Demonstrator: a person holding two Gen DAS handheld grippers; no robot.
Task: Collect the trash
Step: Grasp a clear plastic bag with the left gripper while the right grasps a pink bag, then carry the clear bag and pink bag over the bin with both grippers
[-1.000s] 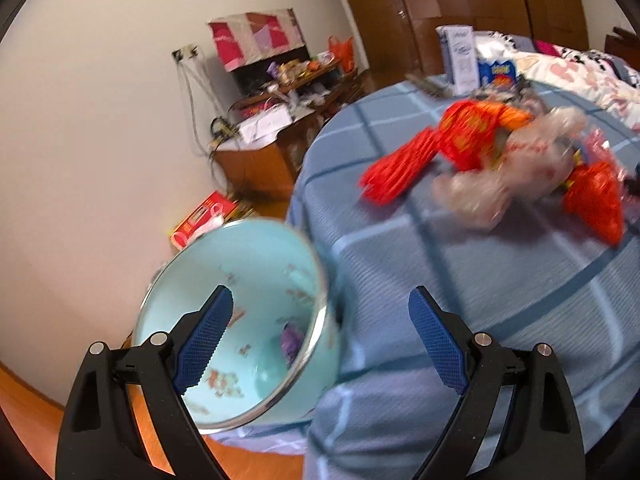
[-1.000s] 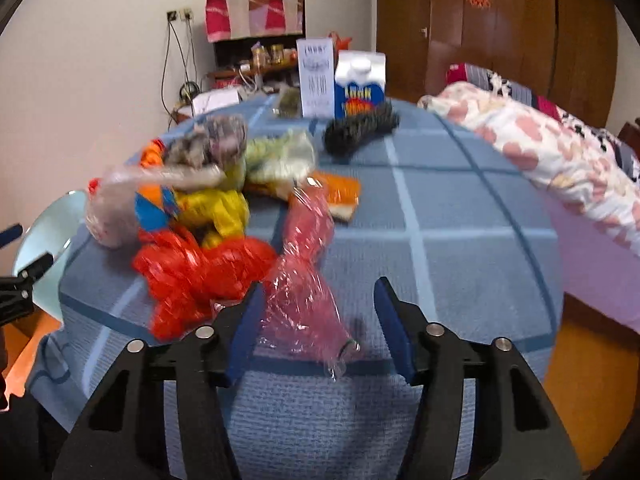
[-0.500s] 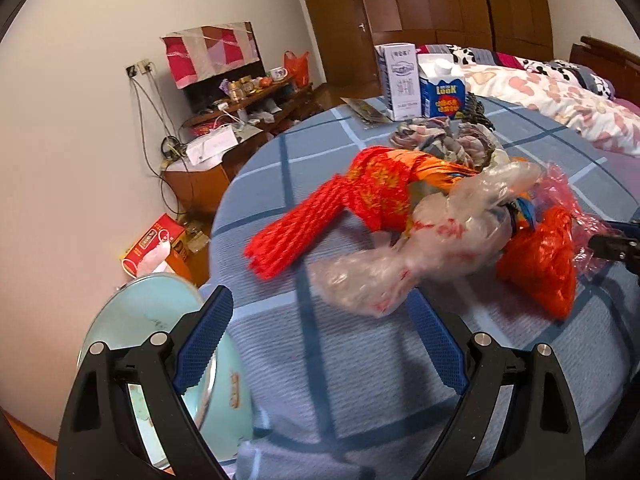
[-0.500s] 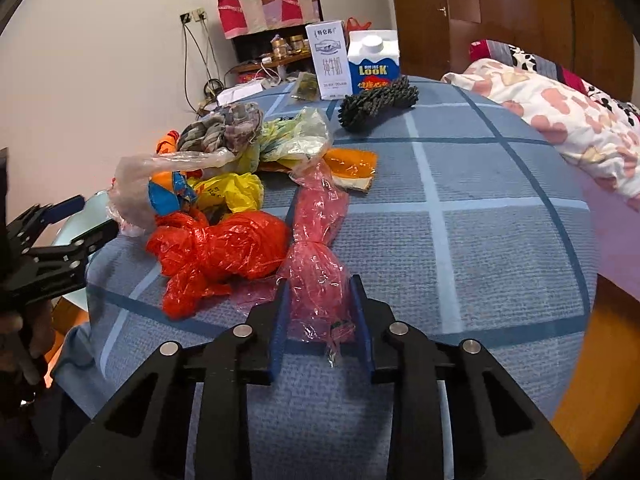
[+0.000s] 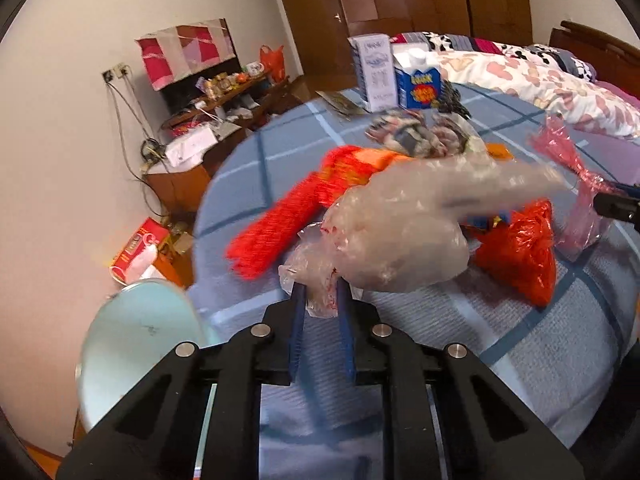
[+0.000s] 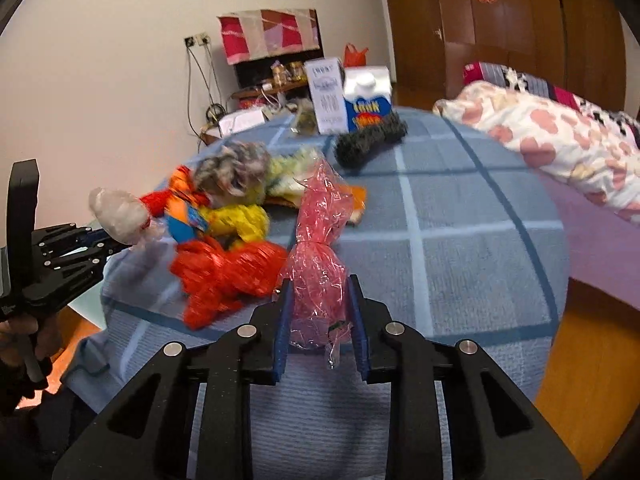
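A heap of trash bags lies on the round table's blue checked cloth (image 6: pixel 460 220). My left gripper (image 5: pixel 322 292) is closing on the near end of a clear plastic bag (image 5: pixel 400 232), and its pads pinch the crumpled film. From the right wrist view this left gripper (image 6: pixel 116 242) sits at the table's left edge with the clear bag (image 6: pixel 120 212) at its tips. My right gripper (image 6: pixel 318 284) is shut on a pink plastic bag (image 6: pixel 320 240), which stands lifted off the cloth. A pale blue bin (image 5: pixel 136 332) stands below the table's left edge.
A red bag (image 6: pixel 224 268), a yellow bag (image 6: pixel 240 220) and a red mesh sleeve (image 5: pixel 280 220) stay in the heap. A milk carton (image 6: pixel 367 100), a white box (image 6: pixel 326 96) and a dark brush-like bundle (image 6: pixel 370 140) stand at the far edge. A bed (image 6: pixel 560 140) lies on the right.
My left gripper swung from over the bin to the table and closed on the clear bag. The right gripper closed on the pink bag and raised it.
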